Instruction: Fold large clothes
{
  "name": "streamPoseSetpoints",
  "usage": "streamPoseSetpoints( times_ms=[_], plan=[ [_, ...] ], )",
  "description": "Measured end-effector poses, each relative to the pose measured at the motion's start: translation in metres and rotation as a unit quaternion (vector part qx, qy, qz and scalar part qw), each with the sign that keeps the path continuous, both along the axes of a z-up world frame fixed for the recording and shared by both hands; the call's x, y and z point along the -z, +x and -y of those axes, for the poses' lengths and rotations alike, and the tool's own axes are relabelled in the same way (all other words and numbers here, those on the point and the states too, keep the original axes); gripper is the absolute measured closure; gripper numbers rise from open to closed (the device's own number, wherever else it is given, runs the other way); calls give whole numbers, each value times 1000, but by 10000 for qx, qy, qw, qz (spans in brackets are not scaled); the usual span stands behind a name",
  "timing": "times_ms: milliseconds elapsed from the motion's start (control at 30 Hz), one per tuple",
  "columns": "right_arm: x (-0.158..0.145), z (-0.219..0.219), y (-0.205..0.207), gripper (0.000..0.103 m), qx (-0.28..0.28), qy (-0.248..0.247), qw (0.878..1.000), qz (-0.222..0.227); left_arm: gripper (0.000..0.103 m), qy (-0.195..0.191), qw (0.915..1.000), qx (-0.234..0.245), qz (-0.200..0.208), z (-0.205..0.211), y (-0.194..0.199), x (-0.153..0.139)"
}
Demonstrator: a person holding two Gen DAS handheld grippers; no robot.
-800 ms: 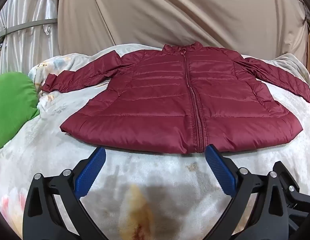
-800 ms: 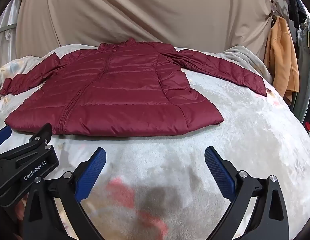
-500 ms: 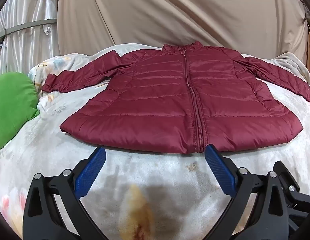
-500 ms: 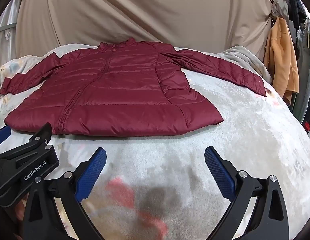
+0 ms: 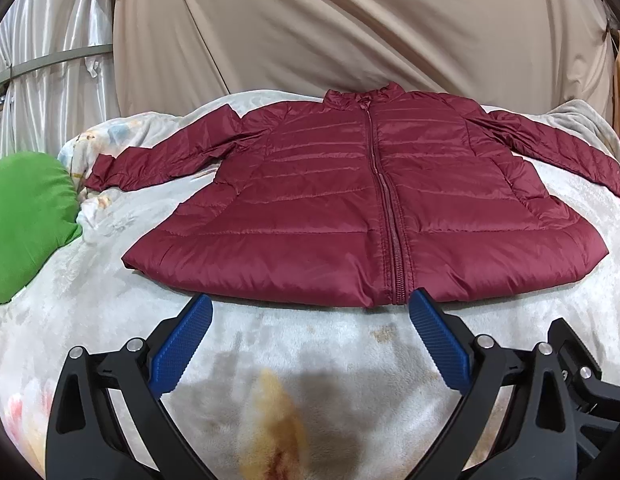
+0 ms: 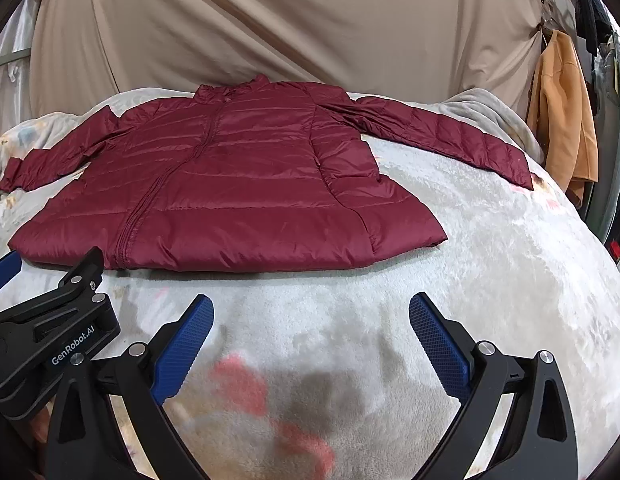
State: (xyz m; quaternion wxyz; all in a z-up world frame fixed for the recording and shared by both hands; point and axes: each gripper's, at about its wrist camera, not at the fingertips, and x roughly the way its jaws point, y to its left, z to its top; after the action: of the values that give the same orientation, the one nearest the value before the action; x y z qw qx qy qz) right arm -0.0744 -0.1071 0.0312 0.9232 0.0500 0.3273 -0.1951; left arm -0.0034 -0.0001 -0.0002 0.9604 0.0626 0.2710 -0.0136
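Observation:
A dark red quilted jacket (image 5: 349, 208) (image 6: 238, 184) lies flat and zipped on a pale fleece blanket (image 5: 90, 320) (image 6: 509, 280), collar at the far side, both sleeves spread out sideways. My left gripper (image 5: 310, 312) hovers open just short of the jacket's near hem, close to the zip's lower end, with nothing between its blue pads (image 5: 182, 344). My right gripper (image 6: 310, 312) is open too, over bare blanket a little nearer than the hem's right half. The left gripper's black body (image 6: 50, 336) shows at the lower left of the right wrist view.
A green cushion (image 5: 26, 220) sits at the blanket's left edge. Beige cloth (image 5: 349, 32) hangs behind the bed, with silvery curtains (image 5: 50, 60) at far left. An orange garment (image 6: 565, 120) hangs at the right, beside other hanging clothes. The blanket falls away at right.

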Motion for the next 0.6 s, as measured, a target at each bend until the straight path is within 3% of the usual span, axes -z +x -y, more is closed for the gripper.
streamPoseSetpoints(
  times_ms=[600],
  plan=[
    [0, 0, 0, 6, 7, 7, 10000, 1, 7, 40, 10000, 2, 4, 3, 1, -1]
  ],
)
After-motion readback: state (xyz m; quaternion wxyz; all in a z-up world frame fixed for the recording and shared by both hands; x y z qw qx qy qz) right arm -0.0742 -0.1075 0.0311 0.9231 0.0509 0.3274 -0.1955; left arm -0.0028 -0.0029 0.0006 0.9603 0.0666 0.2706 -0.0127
